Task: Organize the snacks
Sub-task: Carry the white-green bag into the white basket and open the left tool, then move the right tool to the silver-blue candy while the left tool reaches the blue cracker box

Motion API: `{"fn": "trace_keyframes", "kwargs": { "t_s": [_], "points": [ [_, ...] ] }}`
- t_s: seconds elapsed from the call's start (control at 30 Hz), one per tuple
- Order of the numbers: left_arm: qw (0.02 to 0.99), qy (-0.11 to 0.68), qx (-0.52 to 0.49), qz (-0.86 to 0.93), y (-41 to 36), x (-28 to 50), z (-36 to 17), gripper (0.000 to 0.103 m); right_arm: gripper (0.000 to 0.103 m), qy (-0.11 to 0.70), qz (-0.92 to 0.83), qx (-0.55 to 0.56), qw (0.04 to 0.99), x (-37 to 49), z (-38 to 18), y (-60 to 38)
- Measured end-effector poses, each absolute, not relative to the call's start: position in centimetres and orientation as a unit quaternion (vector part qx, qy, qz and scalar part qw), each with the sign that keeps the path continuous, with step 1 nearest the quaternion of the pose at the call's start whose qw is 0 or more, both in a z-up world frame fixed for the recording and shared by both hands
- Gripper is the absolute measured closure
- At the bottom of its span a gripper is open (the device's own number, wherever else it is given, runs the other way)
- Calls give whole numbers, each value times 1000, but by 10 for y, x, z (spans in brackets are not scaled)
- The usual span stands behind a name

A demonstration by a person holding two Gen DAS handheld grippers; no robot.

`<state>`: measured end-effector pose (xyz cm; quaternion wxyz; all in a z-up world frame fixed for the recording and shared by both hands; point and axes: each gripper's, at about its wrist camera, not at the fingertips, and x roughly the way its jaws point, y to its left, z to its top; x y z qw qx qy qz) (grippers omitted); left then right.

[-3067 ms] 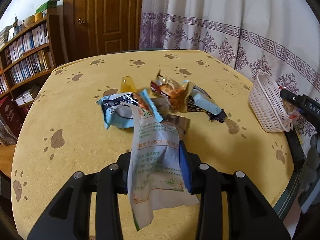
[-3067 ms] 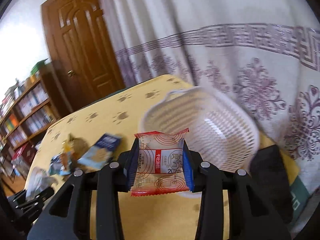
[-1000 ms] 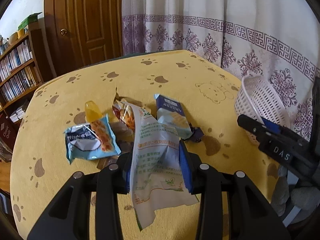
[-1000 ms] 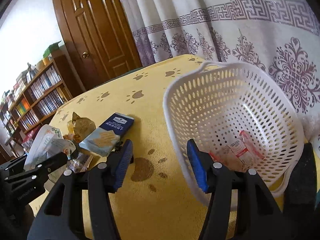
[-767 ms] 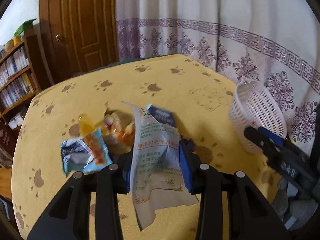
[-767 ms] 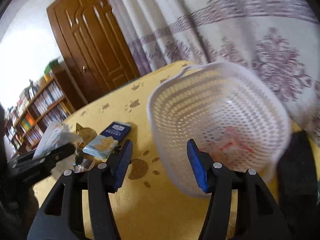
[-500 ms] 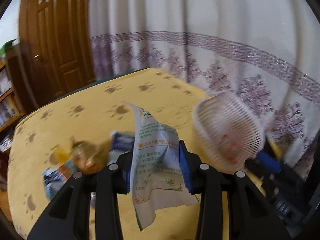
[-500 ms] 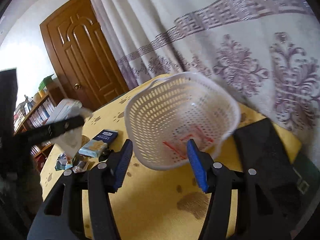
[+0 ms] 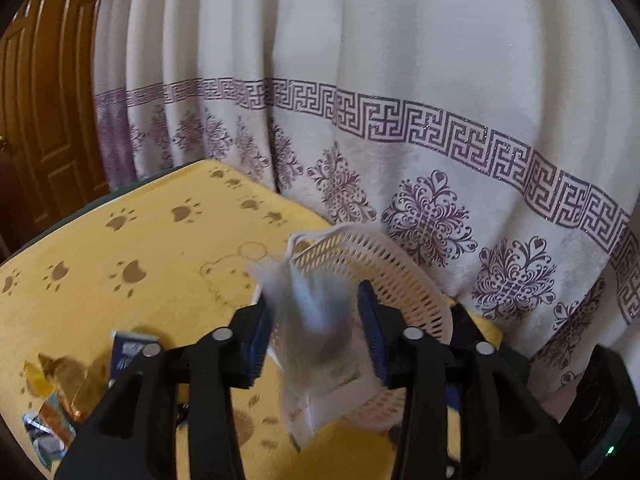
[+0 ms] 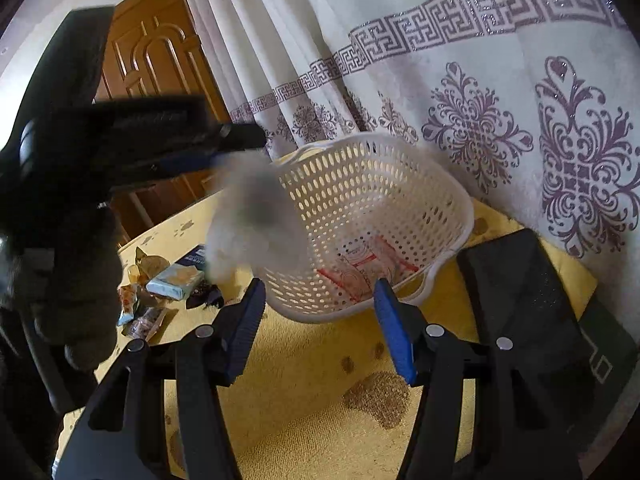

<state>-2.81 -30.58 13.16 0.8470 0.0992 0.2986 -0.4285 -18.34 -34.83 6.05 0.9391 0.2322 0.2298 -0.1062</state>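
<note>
Left claw [image 9: 316, 334] opened | white packet [image 9: 316, 320] blurred over basket [image 9: 404, 280]

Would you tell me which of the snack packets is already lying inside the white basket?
The red-and-white packet on the basket floor; the others lie on the table, or blur between the left gripper fingers.

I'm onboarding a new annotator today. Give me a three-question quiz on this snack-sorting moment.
1. True or false: the right gripper holds a snack.
2. What already lies in the white basket? A) a red-and-white packet B) a blue box C) nothing
3. Fill in: the blurred white bag sits between the jaws of the ___ gripper.

Key: 1 false, its jaws are open and empty. 2 A, the red-and-white packet. 3 left; whether it is gripped or just released, the blur hides.
</note>
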Motion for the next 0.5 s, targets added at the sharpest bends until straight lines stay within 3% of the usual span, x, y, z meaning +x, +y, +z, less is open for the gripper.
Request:
{"fn": "trace_keyframes", "kwargs": {
  "t_s": [0.17, 0.5],
  "points": [
    [847, 296, 101, -430, -311, -19, 129, 49, 43, 232, -107, 232, 939, -182, 57, -347],
    [843, 365, 110, -380, -310, 14, 85, 49, 43, 230, -111, 233, 938, -182, 57, -349]
  ]
}}
